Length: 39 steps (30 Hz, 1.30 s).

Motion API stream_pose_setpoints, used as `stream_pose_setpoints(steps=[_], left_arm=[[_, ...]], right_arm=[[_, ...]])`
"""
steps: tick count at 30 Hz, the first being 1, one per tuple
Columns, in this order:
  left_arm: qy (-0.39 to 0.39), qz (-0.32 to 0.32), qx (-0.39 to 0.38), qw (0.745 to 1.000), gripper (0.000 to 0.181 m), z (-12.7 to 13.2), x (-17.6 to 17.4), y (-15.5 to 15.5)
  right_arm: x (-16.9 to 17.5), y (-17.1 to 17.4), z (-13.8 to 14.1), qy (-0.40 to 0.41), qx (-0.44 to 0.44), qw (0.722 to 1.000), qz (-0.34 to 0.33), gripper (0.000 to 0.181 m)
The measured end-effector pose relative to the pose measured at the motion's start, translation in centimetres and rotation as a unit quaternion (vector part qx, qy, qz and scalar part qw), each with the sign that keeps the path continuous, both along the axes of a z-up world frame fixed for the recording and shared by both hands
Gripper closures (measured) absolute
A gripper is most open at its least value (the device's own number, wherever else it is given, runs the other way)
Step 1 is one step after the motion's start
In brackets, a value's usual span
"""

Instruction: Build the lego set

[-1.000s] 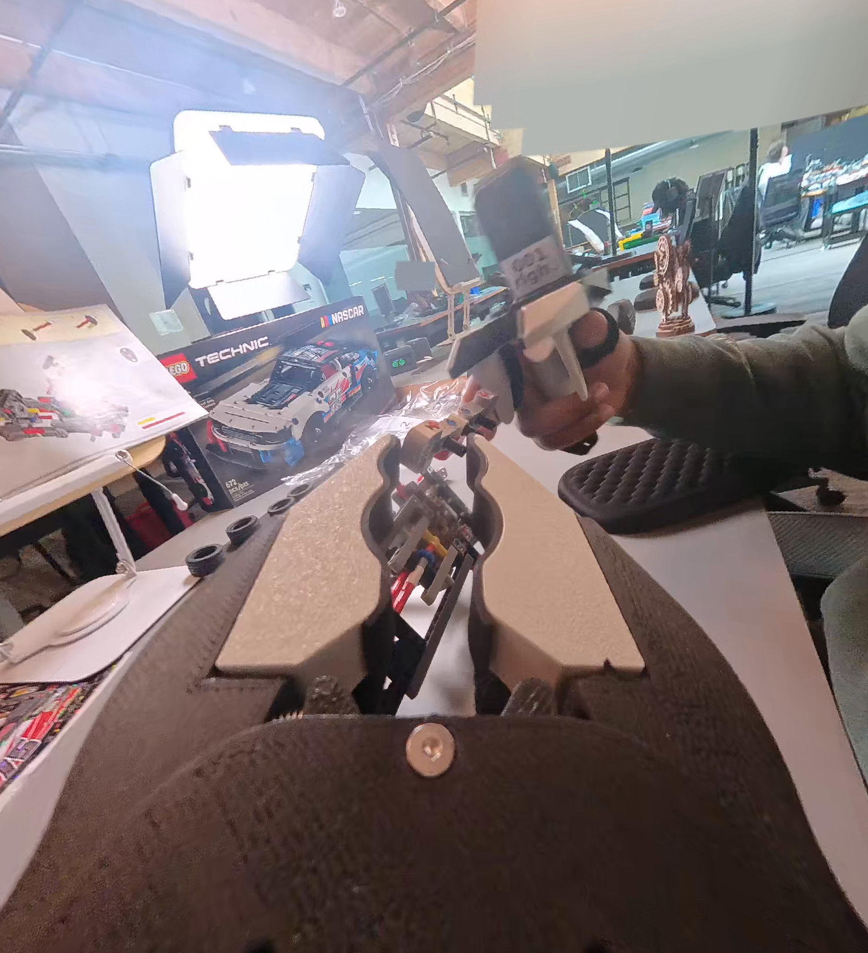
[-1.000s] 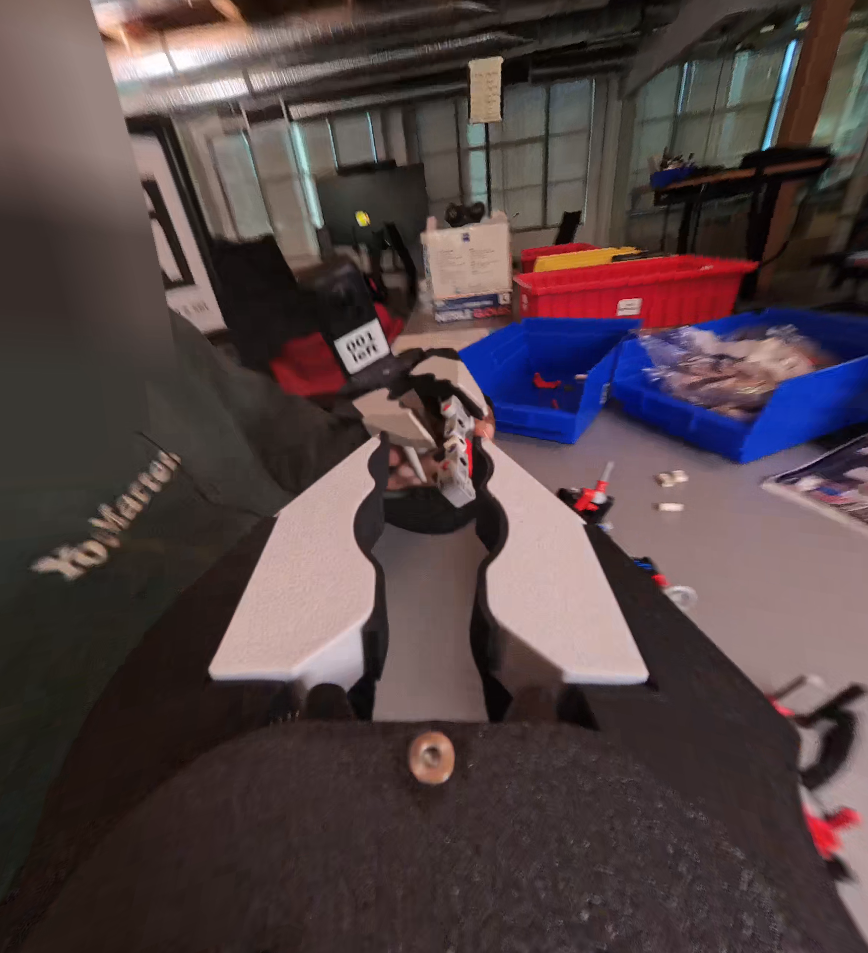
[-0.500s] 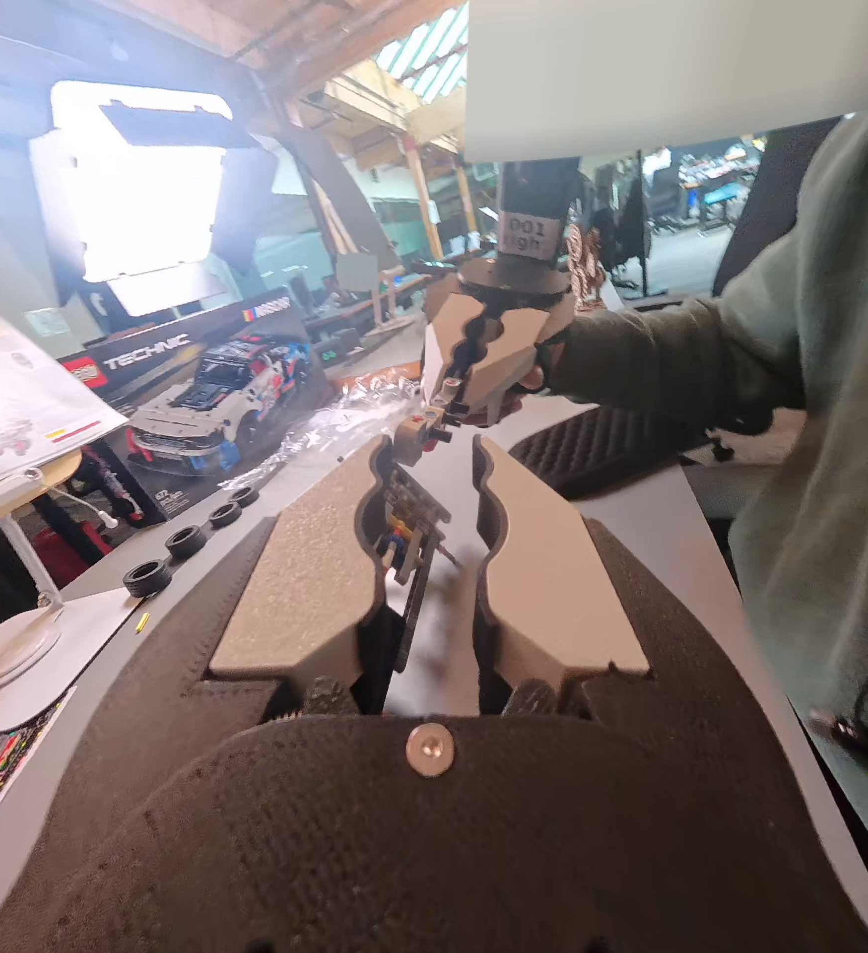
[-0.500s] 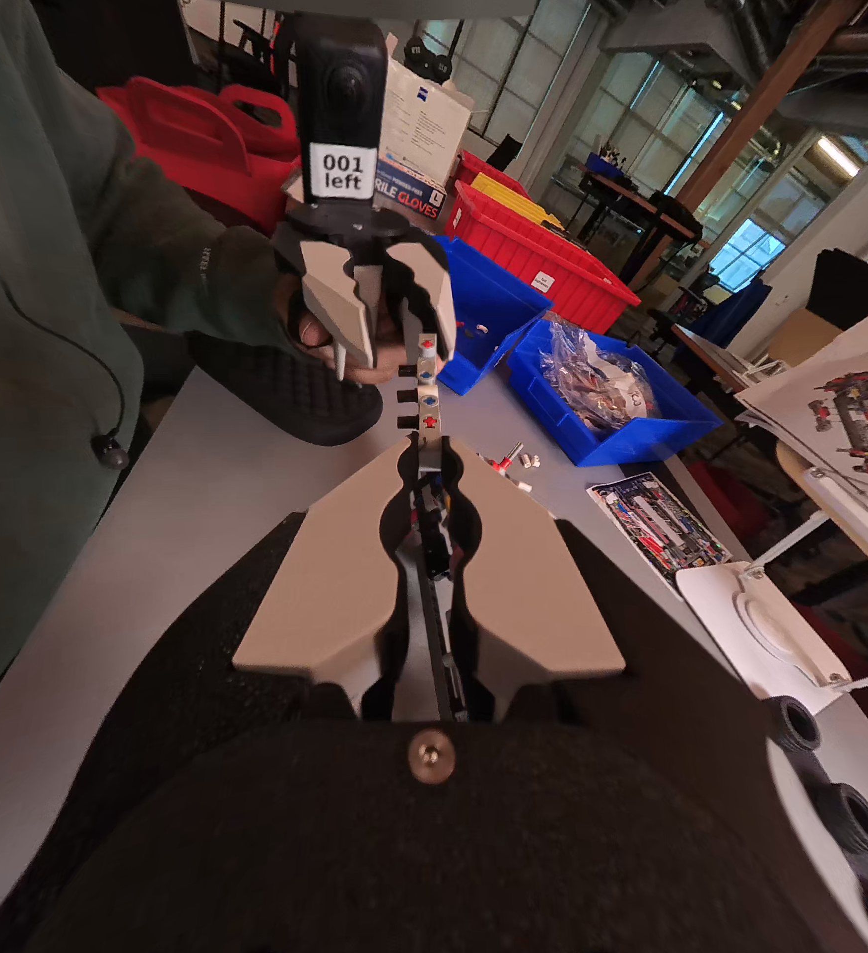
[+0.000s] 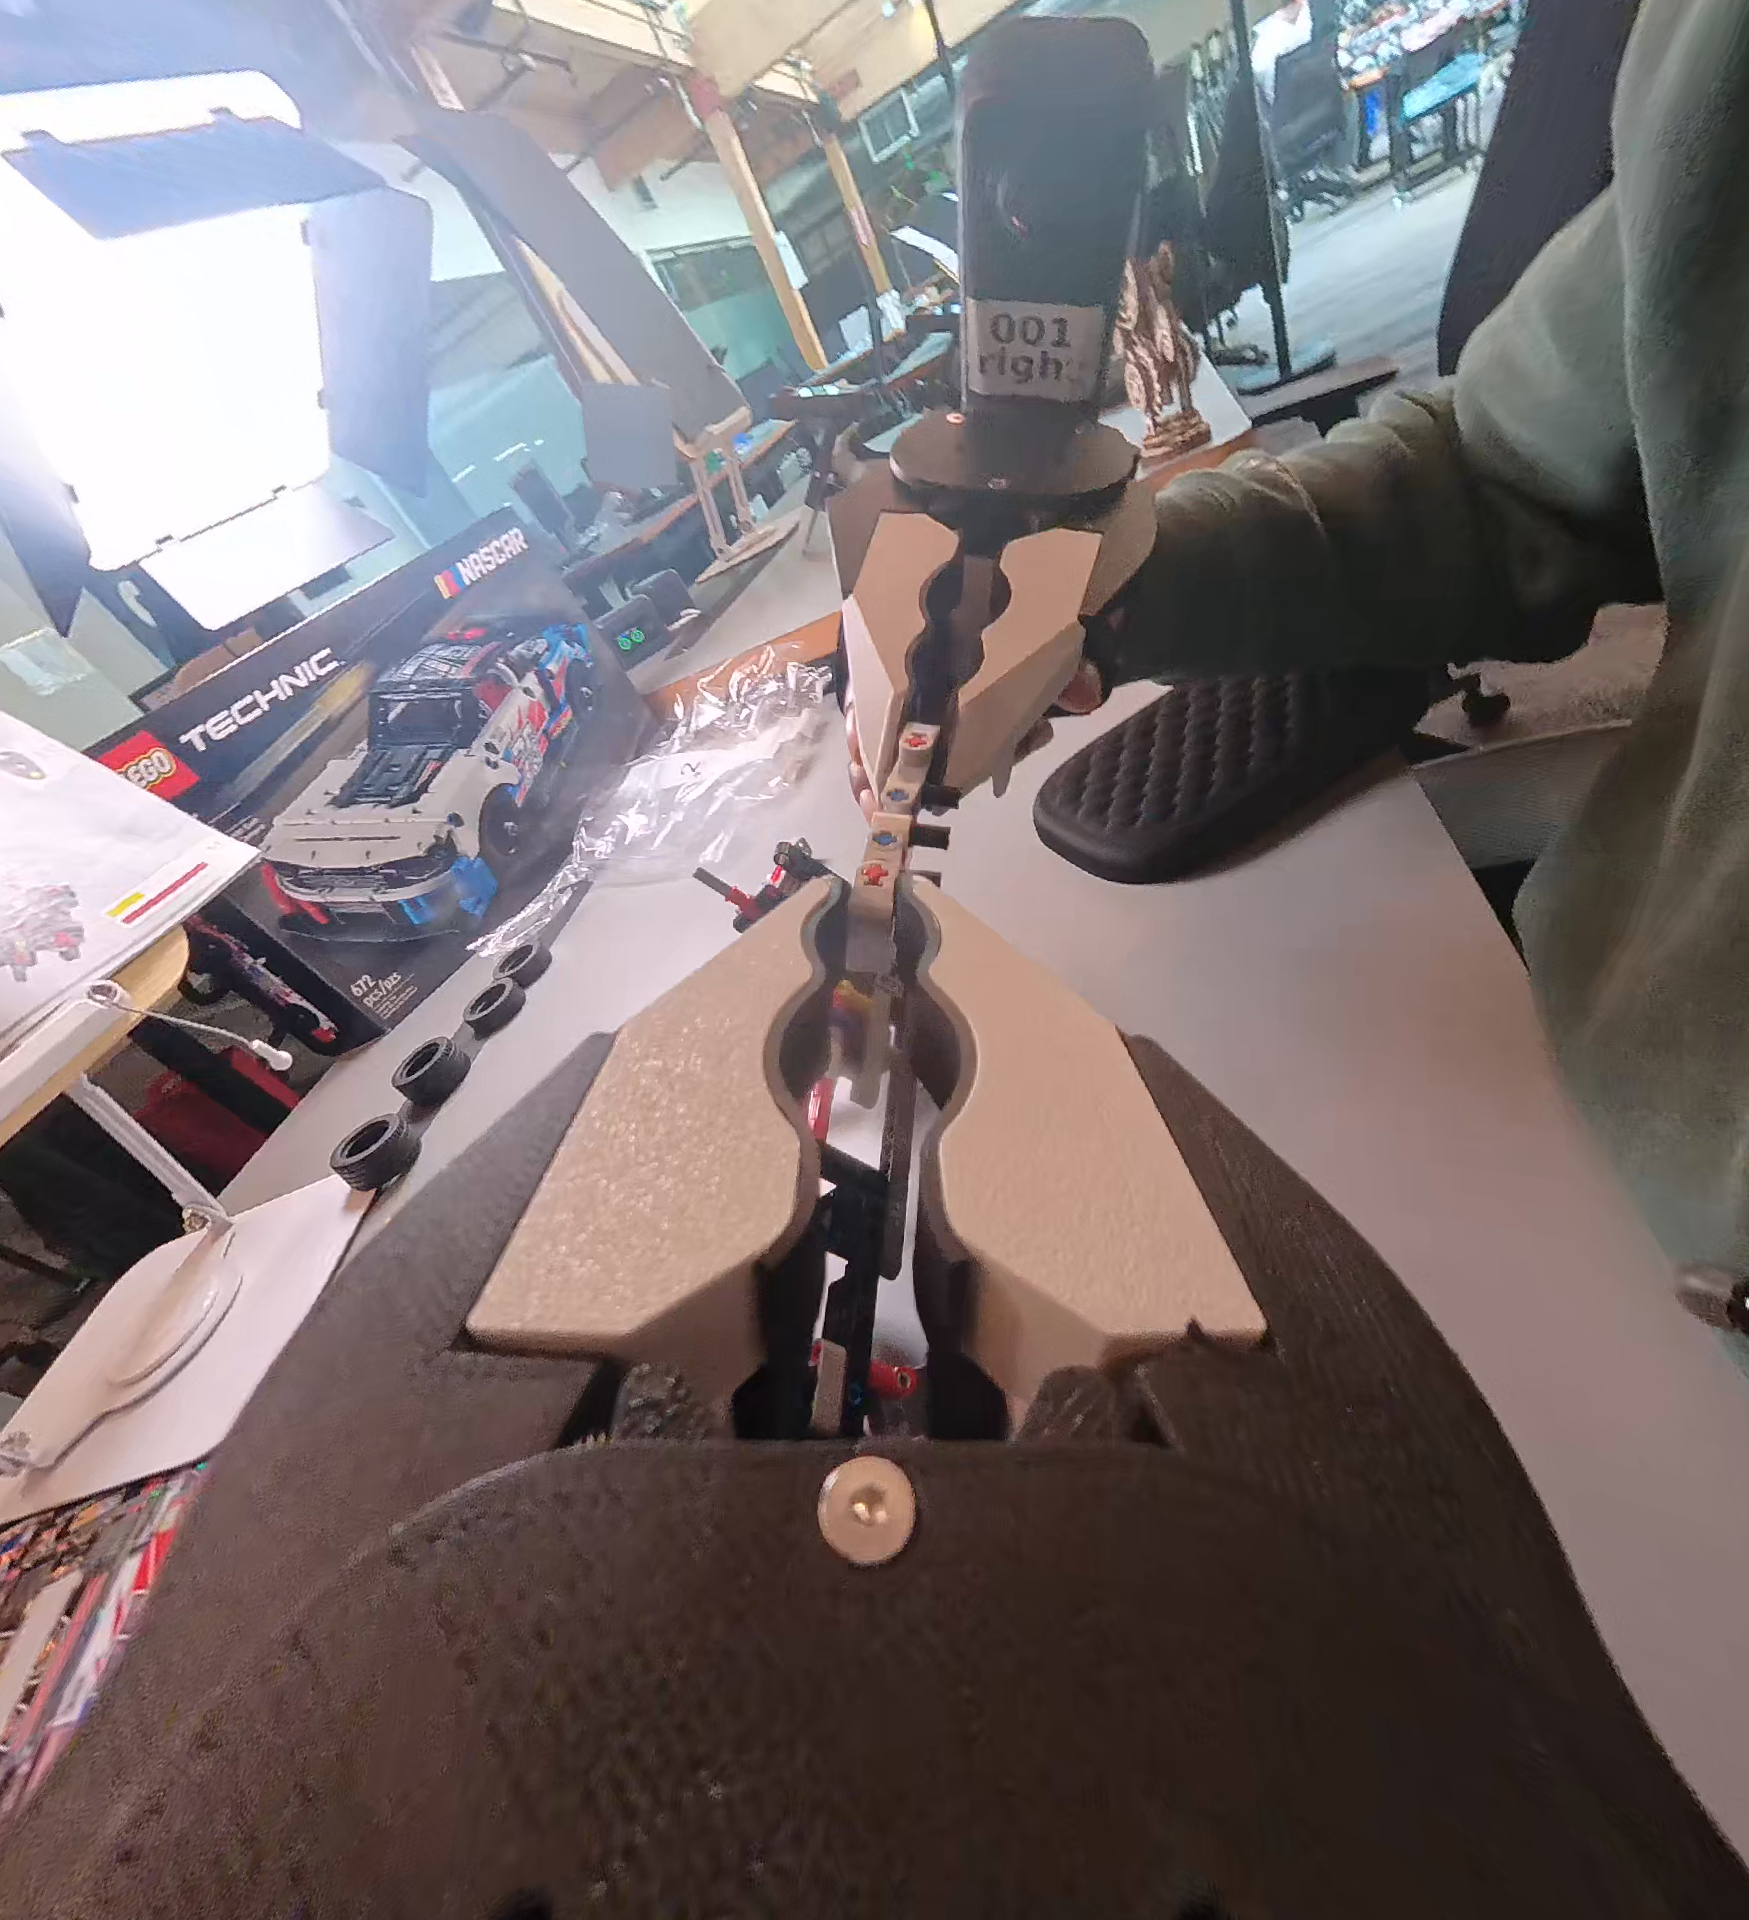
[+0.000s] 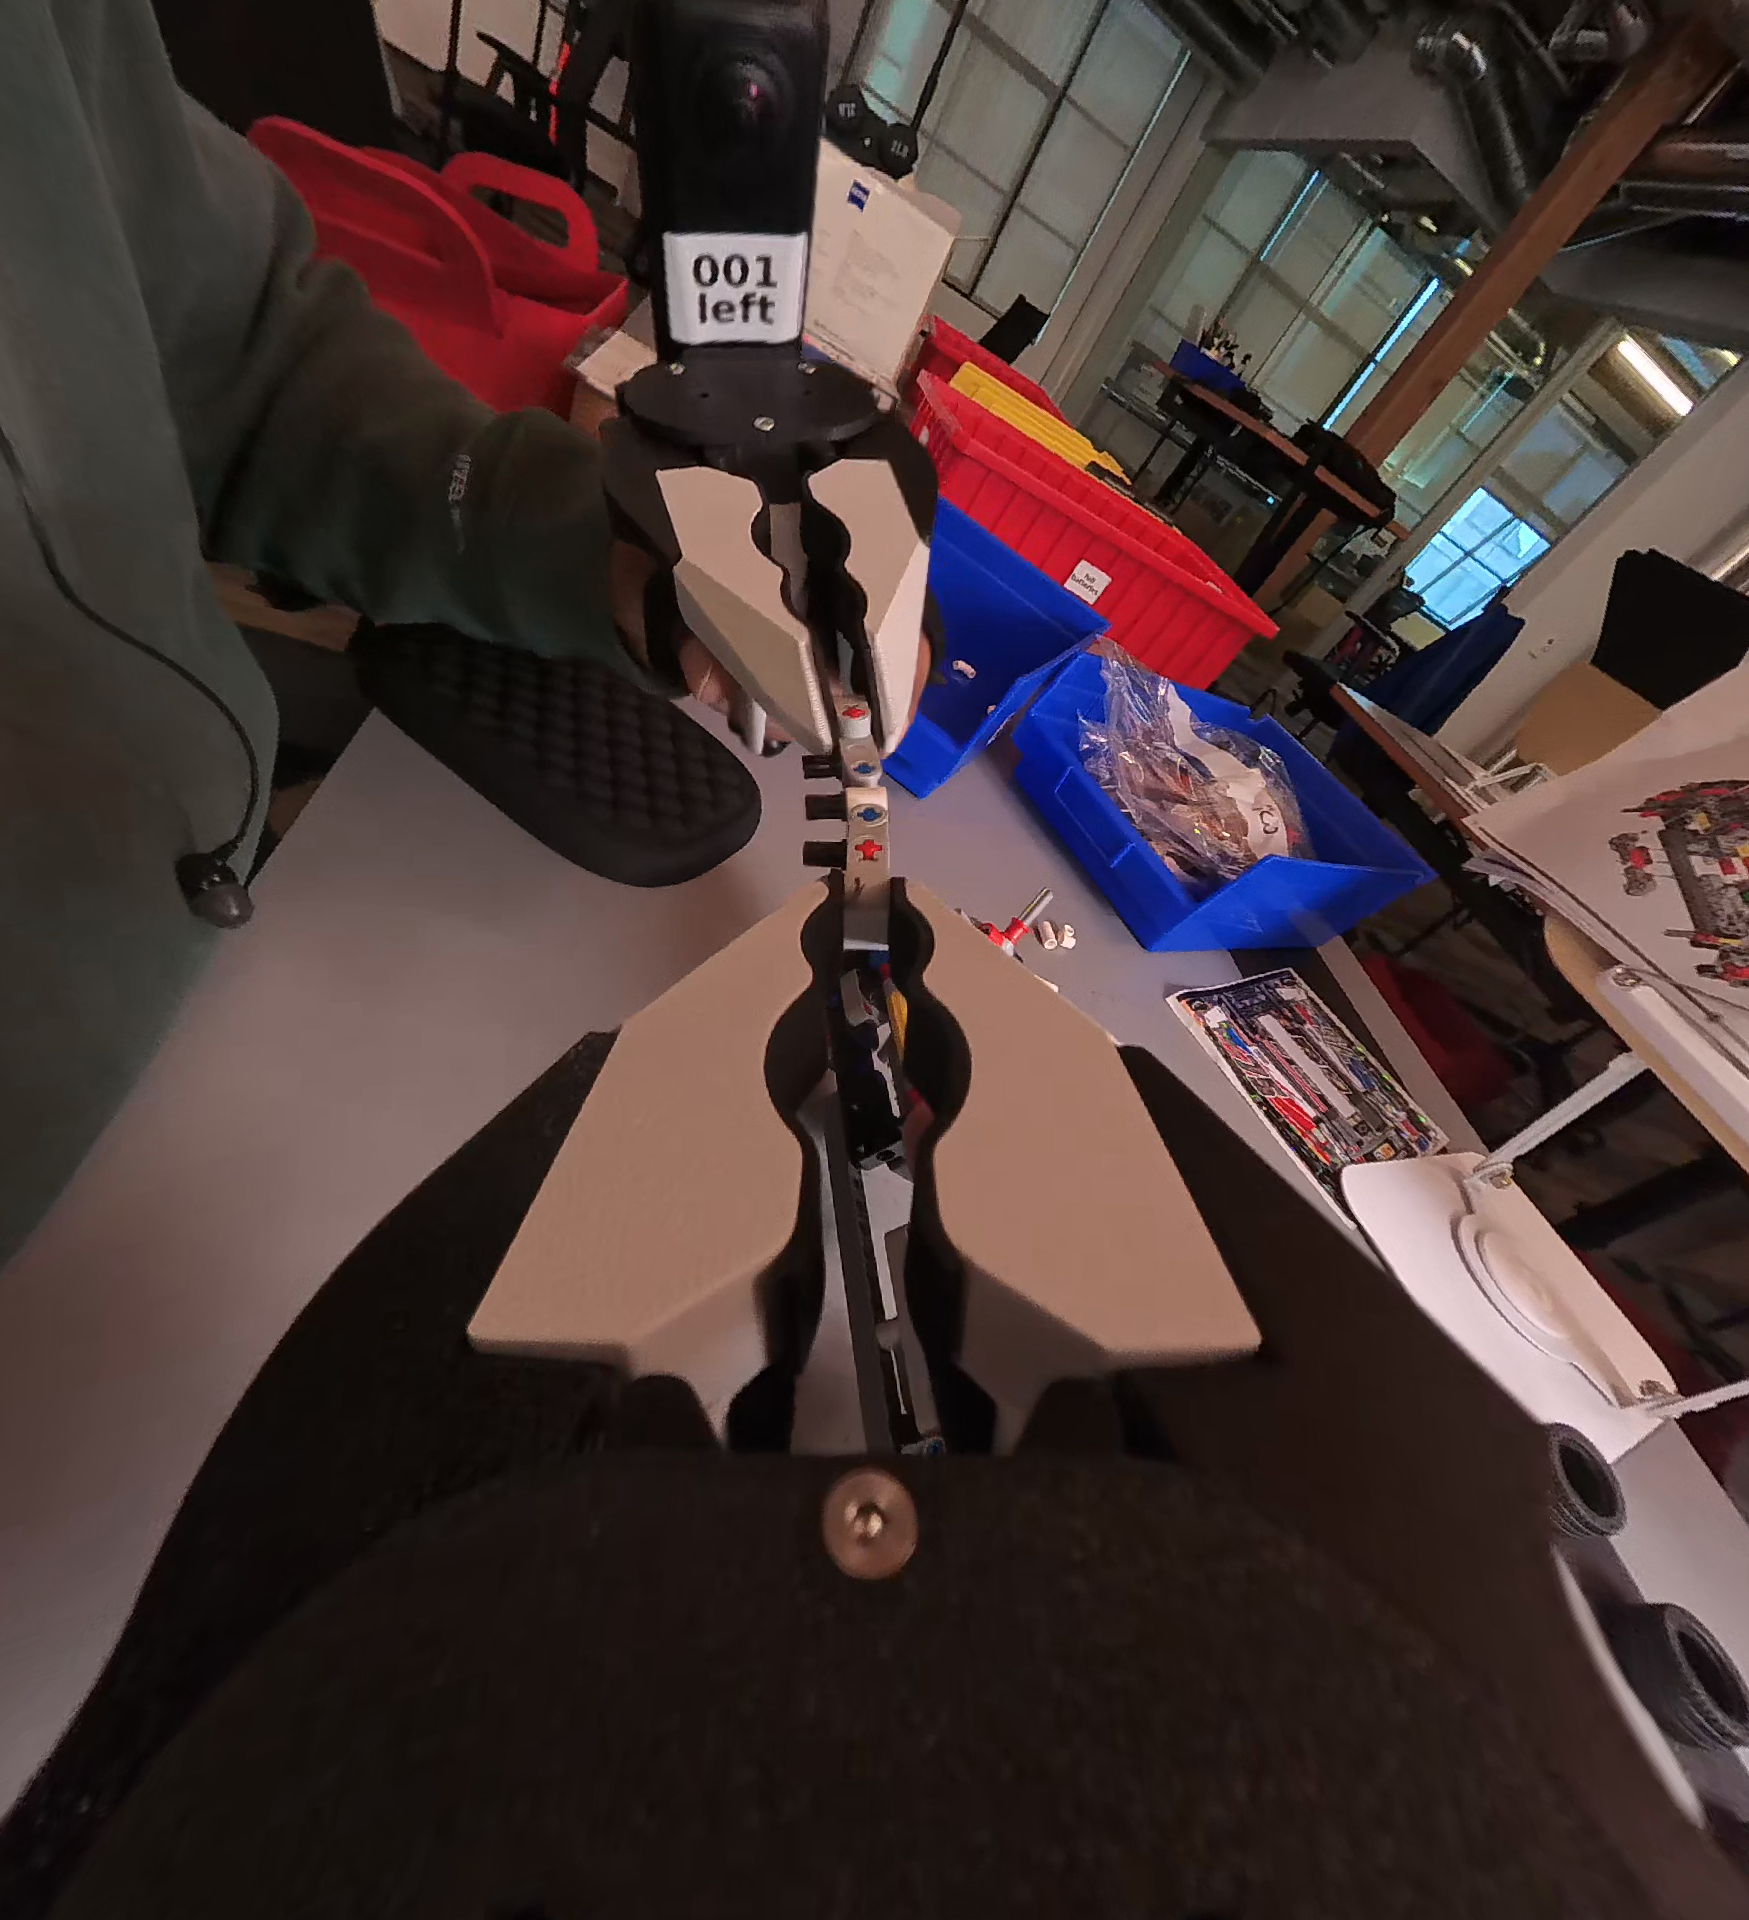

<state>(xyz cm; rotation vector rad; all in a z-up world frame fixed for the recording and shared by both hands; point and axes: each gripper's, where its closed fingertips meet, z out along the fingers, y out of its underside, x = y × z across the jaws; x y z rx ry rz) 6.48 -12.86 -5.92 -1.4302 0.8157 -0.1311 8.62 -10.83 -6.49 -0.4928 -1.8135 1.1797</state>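
A long lego assembly (image 5: 891,821) is held in the air above the grey table (image 5: 1265,987). It is a grey beam with red and blue pins on a black frame. The two grippers face each other, one on each end. My left gripper (image 5: 872,904) is shut on its near end, and the rest of the frame runs back between the fingers (image 5: 662,1132). My right gripper (image 6: 865,896) is shut on the other end of the assembly (image 6: 865,810). Each gripper shows in the other's view: the right (image 5: 937,764) and the left (image 6: 844,717).
The set's box (image 5: 413,769), several black tyres (image 5: 434,1070) and a clear plastic bag (image 5: 714,748) lie at the left. An instruction booklet (image 5: 18,914) sits on a stand. Blue bins (image 6: 1244,831), red bins (image 6: 1088,540), loose parts (image 6: 1026,925), a sticker sheet (image 6: 1306,1081) and a black armrest pad (image 6: 558,748) are nearby. One gripper's finger ends stand about 4 cm off the other's.
The right gripper swung round to face the left one and shut on the assembly. The left gripper's jaws, wider half a second ago, have closed on the beam's other end.
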Motion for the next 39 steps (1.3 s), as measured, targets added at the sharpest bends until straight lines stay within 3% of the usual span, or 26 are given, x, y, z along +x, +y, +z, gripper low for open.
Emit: stream_pose_setpoints(steps=[6, 19, 39], left_arm=[[-0.025, 0.010, 0.004, 1.000, 0.176, -0.3, -0.1, 0.3], [0.027, -0.069, -0.016, 0.997, 0.176, -0.1, 1.2, -0.8], [0.068, -0.063, -0.004, 0.996, 0.176, -0.3, 0.9, -0.8]], right_arm=[[-0.1, 0.4, -0.2, -0.004, -0.012, 1.000, 0.006, 0.176], [1.1, -0.6, 0.0, -0.024, 0.030, 0.996, 0.081, 0.176], [0.6, -0.3, -0.1, -0.013, 0.036, 0.997, 0.061, 0.175]])
